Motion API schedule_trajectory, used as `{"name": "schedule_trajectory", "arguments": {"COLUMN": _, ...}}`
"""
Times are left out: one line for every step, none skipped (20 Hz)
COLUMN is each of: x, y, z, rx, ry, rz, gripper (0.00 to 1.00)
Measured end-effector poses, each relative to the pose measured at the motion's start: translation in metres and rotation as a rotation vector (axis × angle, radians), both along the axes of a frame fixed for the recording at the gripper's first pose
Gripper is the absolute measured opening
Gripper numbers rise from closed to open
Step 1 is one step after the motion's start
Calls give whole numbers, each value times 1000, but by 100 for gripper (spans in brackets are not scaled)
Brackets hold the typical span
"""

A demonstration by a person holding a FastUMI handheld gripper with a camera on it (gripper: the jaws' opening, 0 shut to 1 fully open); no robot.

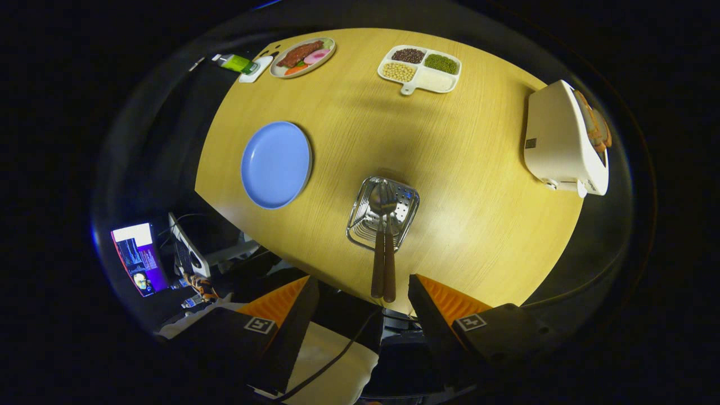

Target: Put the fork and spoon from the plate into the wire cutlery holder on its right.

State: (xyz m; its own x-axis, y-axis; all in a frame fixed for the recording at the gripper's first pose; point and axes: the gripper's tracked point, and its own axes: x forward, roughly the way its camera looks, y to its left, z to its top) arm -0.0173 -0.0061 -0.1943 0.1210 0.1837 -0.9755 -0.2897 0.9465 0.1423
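The wire cutlery holder (383, 212) stands on the wooden table (461, 169), just ahead of my fingers. A spoon (376, 236) and a fork (389, 236) rest inside it side by side, their brown handles sticking out toward me past the table's near edge. To the holder's left lies the blue plate (276, 164), with nothing on it. My gripper (363, 295) hovers high above the near table edge, open, with nothing between its fingers; the handle ends lie in the gap between the fingertips, far below.
A white toaster (565, 140) stands at the table's right edge. A divided white dish of beans and grains (420, 68) and a plate of food (302, 56) sit at the far side. A lit screen (138, 257) and cables lie below the table's left side.
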Motion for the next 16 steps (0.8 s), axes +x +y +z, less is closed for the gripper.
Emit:
{"name": "schedule_trajectory", "arguments": {"x": -2, "y": 1, "z": 7, "rx": 19, "ry": -34, "rz": -12, "gripper": 100}}
{"name": "schedule_trajectory", "arguments": {"x": -5, "y": 2, "z": 13, "rx": 35, "ry": -67, "rz": -26, "gripper": 99}}
{"name": "schedule_trajectory", "arguments": {"x": -8, "y": 2, "z": 22, "rx": 54, "ry": -108, "rz": -42, "gripper": 99}}
{"name": "schedule_trajectory", "arguments": {"x": -11, "y": 2, "z": 30, "rx": 69, "ry": -148, "rz": -61, "gripper": 100}}
{"name": "schedule_trajectory", "arguments": {"x": -14, "y": 3, "z": 37, "rx": 84, "ry": -190, "rz": -81, "gripper": 100}}
{"name": "schedule_trajectory", "arguments": {"x": -19, "y": 2, "z": 45, "rx": 96, "ry": -229, "rz": -103, "gripper": 100}}
{"name": "schedule_trajectory", "arguments": {"x": -24, "y": 1, "z": 54, "rx": 109, "ry": -267, "rz": -122, "gripper": 99}}
{"name": "schedule_trajectory", "arguments": {"x": -29, "y": 2, "z": 63, "rx": 122, "ry": -304, "rz": -135, "gripper": 100}}
{"name": "schedule_trajectory", "arguments": {"x": -33, "y": 1, "z": 71, "rx": 130, "ry": -339, "rz": -145, "gripper": 100}}
{"name": "schedule_trajectory", "arguments": {"x": -37, "y": 0, "z": 80, "rx": 137, "ry": -374, "rz": -161, "gripper": 100}}
{"name": "schedule_trajectory", "arguments": {"x": -40, "y": -1, "z": 88, "rx": 144, "ry": -417, "rz": -177, "gripper": 100}}
{"name": "schedule_trajectory", "arguments": {"x": -42, "y": -3, "z": 96, "rx": 146, "ry": -468, "rz": -198, "gripper": 100}}
{"name": "schedule_trajectory", "arguments": {"x": -42, "y": -6, "z": 107, "rx": 146, "ry": -528, "rz": -226, "gripper": 100}}
{"name": "schedule_trajectory", "arguments": {"x": -45, "y": -6, "z": 117, "rx": 153, "ry": -572, "rz": -241, "gripper": 99}}
{"name": "schedule_trajectory", "arguments": {"x": -48, "y": -7, "z": 124, "rx": 163, "ry": -613, "rz": -251, "gripper": 99}}
{"name": "schedule_trajectory", "arguments": {"x": -48, "y": -8, "z": 136, "rx": 170, "ry": -674, "rz": -265, "gripper": 100}}
